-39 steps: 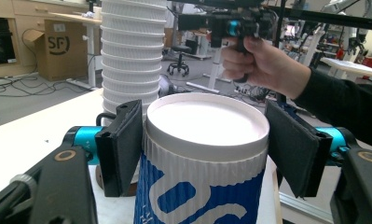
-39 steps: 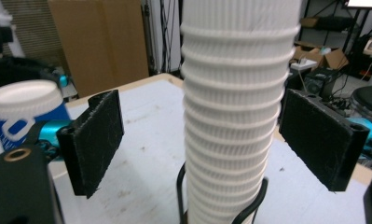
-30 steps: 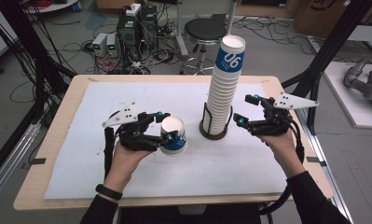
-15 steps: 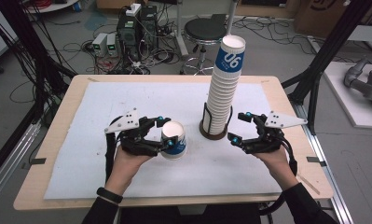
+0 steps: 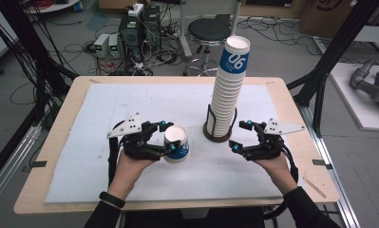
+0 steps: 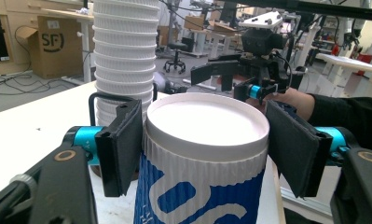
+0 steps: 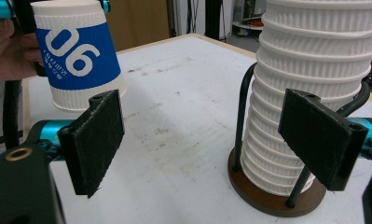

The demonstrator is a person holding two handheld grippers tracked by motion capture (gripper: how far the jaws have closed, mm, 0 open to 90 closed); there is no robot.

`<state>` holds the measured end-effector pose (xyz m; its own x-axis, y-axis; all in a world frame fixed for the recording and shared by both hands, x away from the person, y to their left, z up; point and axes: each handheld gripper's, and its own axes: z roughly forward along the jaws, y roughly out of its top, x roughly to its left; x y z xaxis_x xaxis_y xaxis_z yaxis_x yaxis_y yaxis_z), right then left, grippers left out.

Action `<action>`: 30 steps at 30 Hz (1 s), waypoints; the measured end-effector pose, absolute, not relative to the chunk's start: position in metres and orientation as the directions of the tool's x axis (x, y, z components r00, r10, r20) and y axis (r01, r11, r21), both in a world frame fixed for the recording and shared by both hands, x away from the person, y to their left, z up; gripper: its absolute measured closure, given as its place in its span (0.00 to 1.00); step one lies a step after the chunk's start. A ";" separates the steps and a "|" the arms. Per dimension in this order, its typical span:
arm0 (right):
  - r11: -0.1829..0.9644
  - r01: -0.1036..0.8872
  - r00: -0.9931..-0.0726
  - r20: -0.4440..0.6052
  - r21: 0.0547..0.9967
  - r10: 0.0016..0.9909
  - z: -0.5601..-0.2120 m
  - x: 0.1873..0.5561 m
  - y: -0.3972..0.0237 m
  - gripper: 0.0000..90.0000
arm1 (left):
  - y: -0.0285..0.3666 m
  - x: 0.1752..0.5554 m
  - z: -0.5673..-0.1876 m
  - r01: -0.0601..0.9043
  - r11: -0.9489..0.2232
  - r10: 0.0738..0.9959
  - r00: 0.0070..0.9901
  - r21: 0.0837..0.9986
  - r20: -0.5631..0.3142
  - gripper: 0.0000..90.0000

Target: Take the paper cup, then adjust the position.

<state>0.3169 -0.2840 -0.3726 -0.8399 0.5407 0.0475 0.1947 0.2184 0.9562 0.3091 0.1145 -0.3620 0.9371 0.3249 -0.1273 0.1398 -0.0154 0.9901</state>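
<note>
1. On the white-covered table [image 5: 106, 95], a single paper cup [image 5: 176, 144] stands upside down, base up, left of the tall stack of cups [image 5: 227, 97], well apart from it.
2. The left tongs [image 5: 167, 137] are clamped on that cup, one pad on each side of its ribbed wall near the base; in the left gripper view the pads [image 6: 123, 144] press against it.
3. The right tongs [image 5: 239, 135] stand wide with nothing between them, low over the table just right of the stack's dark round holder [image 5: 219, 135]; the right gripper view looks past both pads at the stack's lower cups.
4. Judged from this, one cup has been separated from the stack and is in hand; whether it goes down where it stands or elsewhere cannot be told. The stack is tall, so most cups appear left to handle, if unstacking is the work.
5. Writing: the held cup carries a blue band with a white "06" that reads upside down in the right gripper view, with small print beside it too fine to read. The top cup of the stack shows the same "06".
6. A cardboard box [image 6: 48, 46] off the table bears the letters "SF".
</note>
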 end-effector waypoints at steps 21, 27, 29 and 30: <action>0.245 0.200 -0.889 0.071 0.949 0.453 -0.375 0.313 -0.279 0.16 | 0.102 0.307 -0.354 0.130 0.013 0.275 0.953 0.991 -0.128 0.34; 0.260 0.187 -0.915 0.072 0.947 0.397 -0.376 0.308 -0.269 0.16 | 0.097 0.305 -0.353 0.129 0.012 0.271 0.954 0.992 -0.127 0.34; 0.274 0.182 -0.928 0.072 0.944 0.367 -0.377 0.306 -0.263 0.16 | 0.095 0.305 -0.353 0.129 0.014 0.268 0.955 0.992 -0.128 0.34; 0.274 0.182 -0.928 0.072 0.944 0.367 -0.377 0.306 -0.263 0.16 | 0.094 0.304 -0.353 0.131 0.012 0.265 0.956 0.991 -0.130 0.34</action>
<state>0.3061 -0.2631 -0.3773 -0.9276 0.3665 0.0724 0.1820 0.2742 0.9443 0.3044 0.0940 -0.3529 0.9555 0.2649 -0.1296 0.1312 0.0117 0.9913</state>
